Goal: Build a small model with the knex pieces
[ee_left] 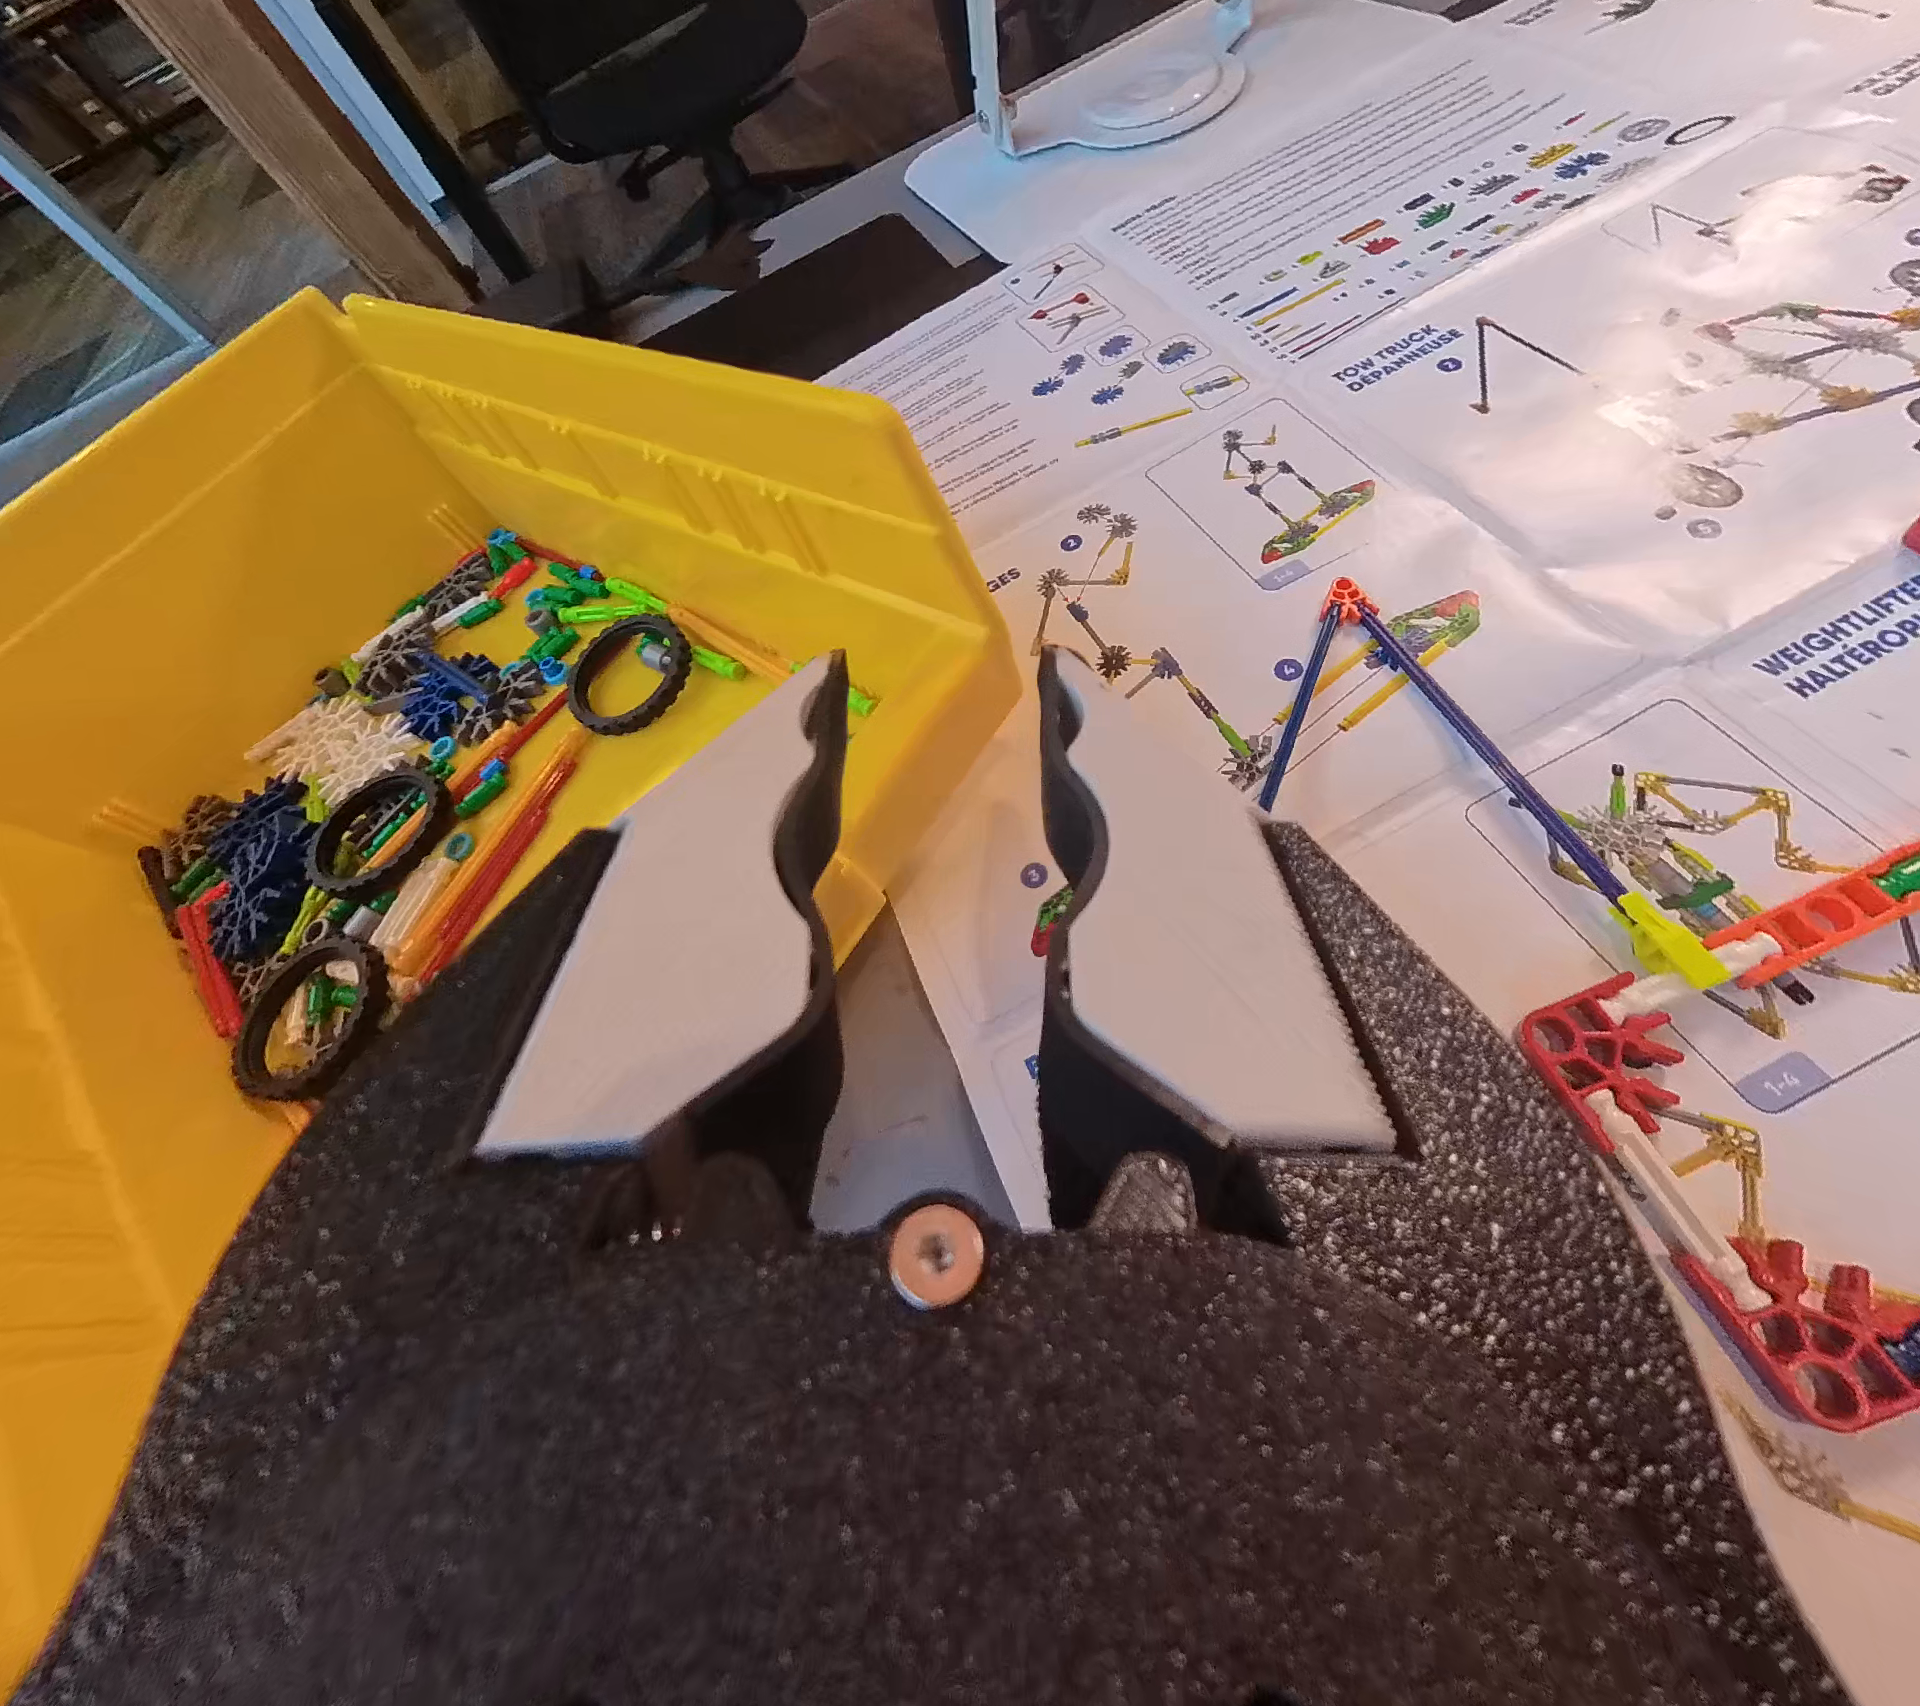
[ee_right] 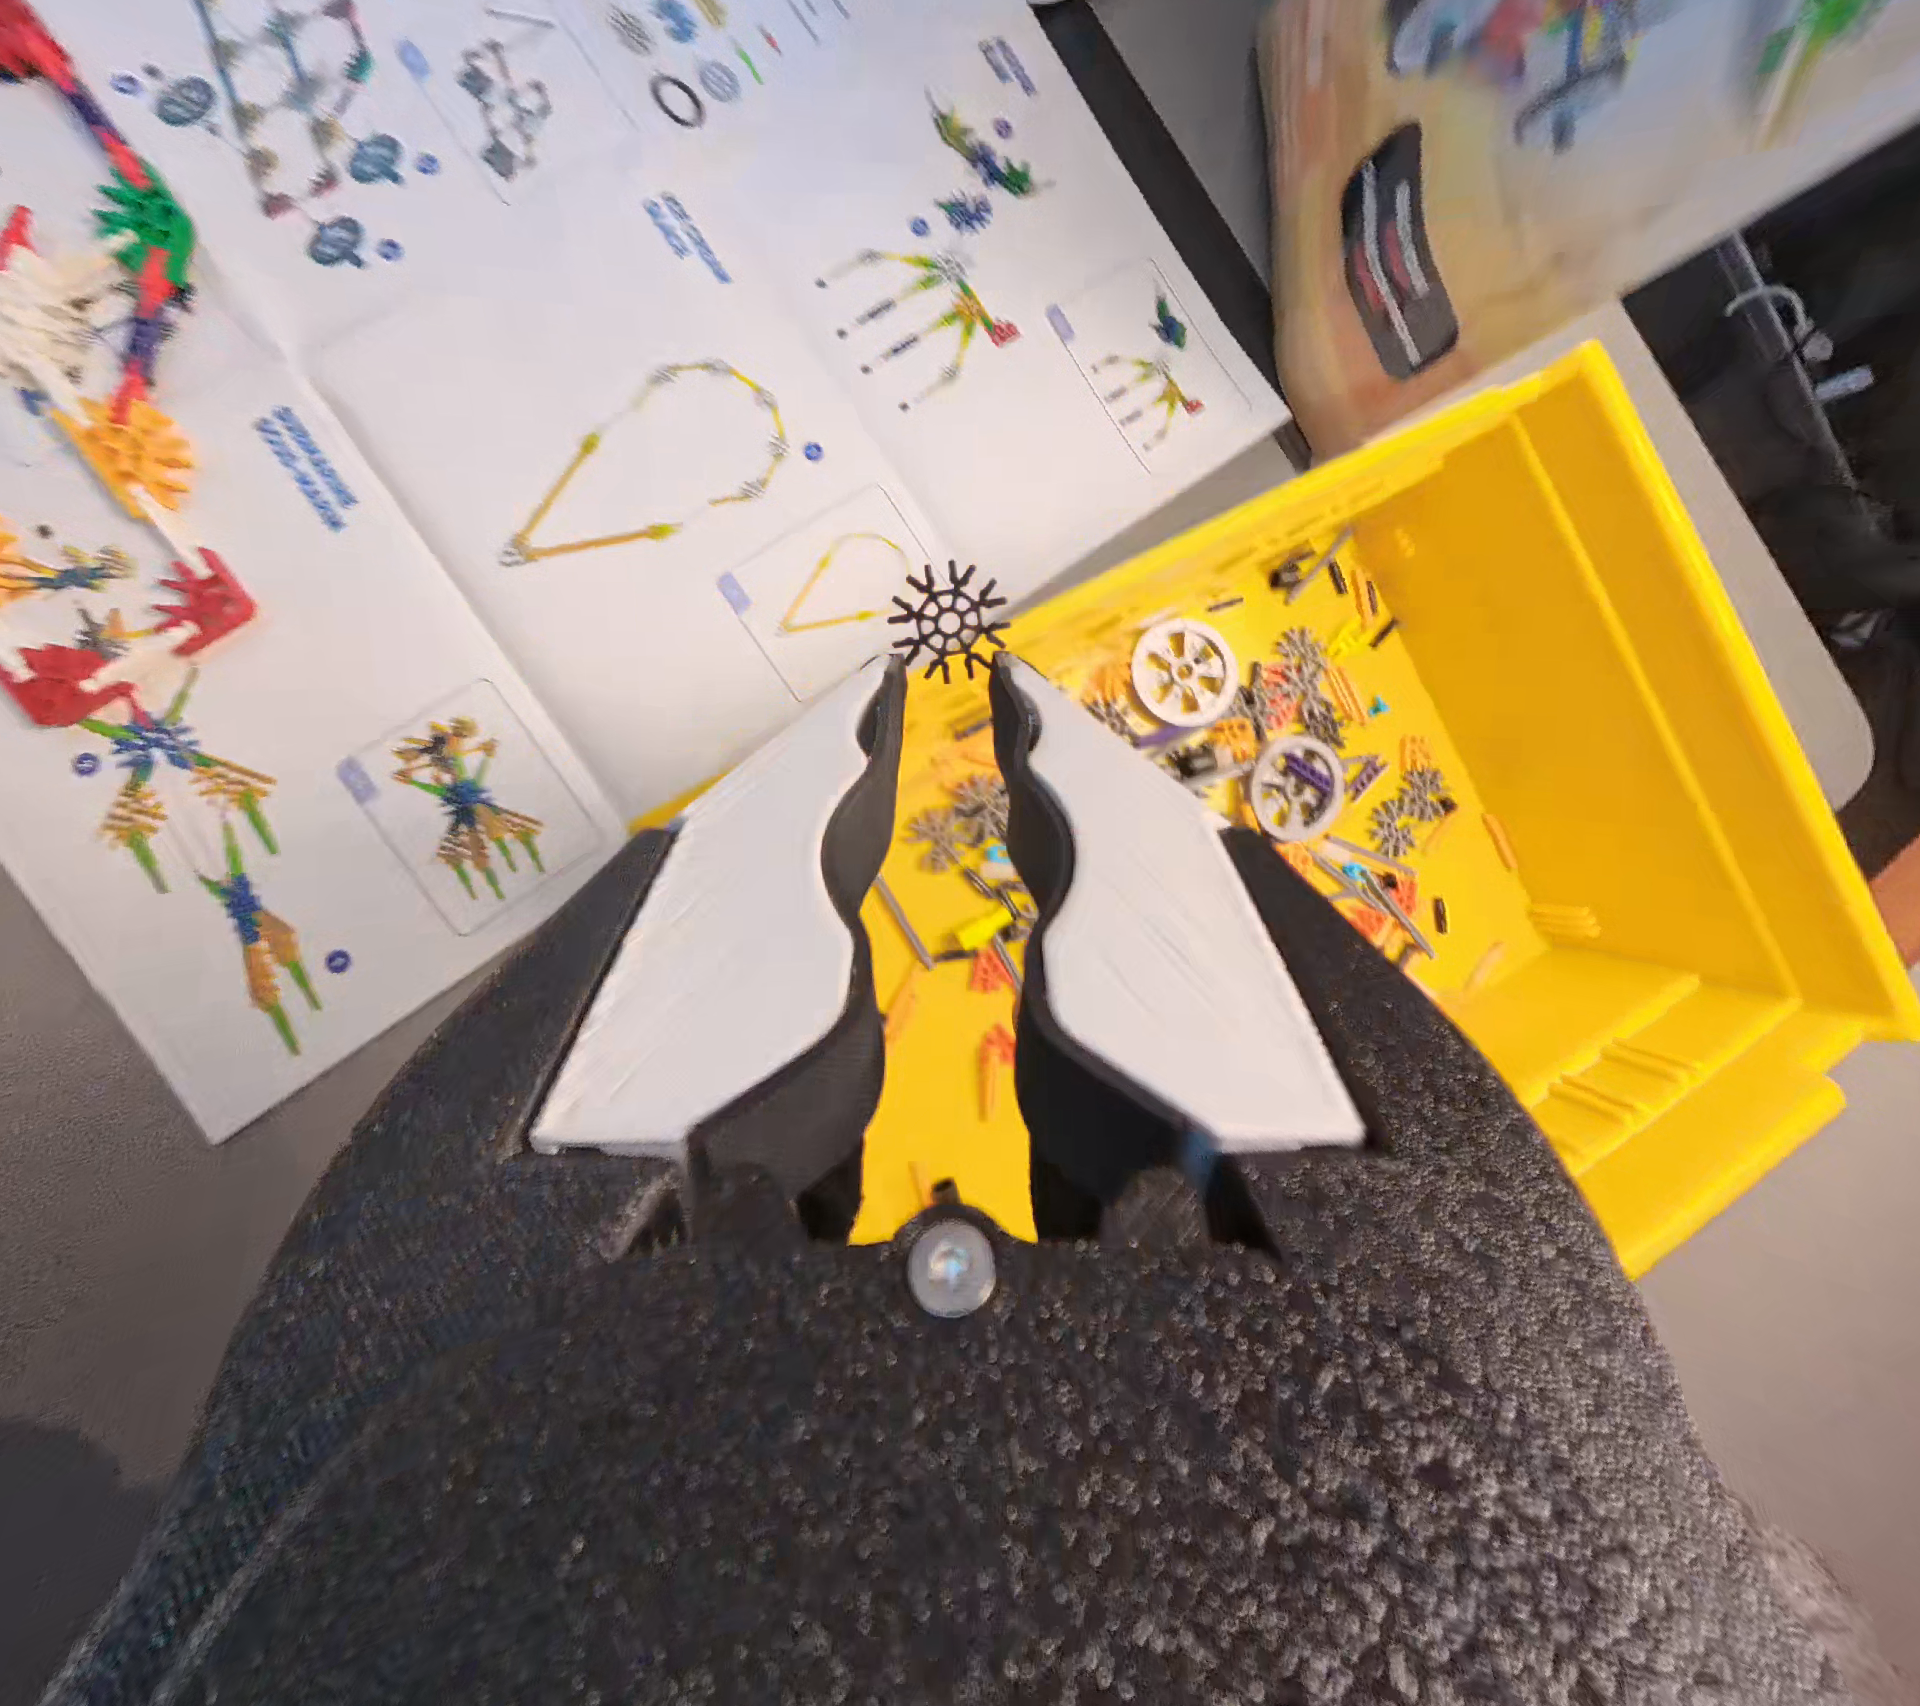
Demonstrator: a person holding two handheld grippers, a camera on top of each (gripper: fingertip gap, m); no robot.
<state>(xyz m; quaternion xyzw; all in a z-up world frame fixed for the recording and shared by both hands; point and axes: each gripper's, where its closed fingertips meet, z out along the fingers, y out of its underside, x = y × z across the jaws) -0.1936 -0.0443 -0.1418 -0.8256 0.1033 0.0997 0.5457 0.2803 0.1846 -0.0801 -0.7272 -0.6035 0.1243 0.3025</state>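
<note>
My right gripper [ee_right: 943, 664] is shut on a black snowflake-shaped connector [ee_right: 948, 620], pinched at its fingertips above the near-left edge of a yellow bin [ee_right: 1621, 783] of rods, connectors and grey wheels. My left gripper [ee_left: 940, 669] is open and empty, hovering over the right rim of another yellow bin [ee_left: 644, 451] that holds rods, connectors and black tyres [ee_left: 629, 688]. A part-built model of red, orange and white pieces with two blue rods [ee_left: 1475, 742] lies on the instruction sheet [ee_left: 1455, 368] to the right of my left gripper.
The large instruction sheet [ee_right: 582, 368] covers much of the table. A white lamp base [ee_left: 1153, 87] stands at the back. The colourful model [ee_right: 114, 368] lies at the left in the right wrist view. A blurred cardboard box [ee_right: 1558, 46] sits behind the bin. The tips of one gripper are about 55 cm away from the tips of the other.
</note>
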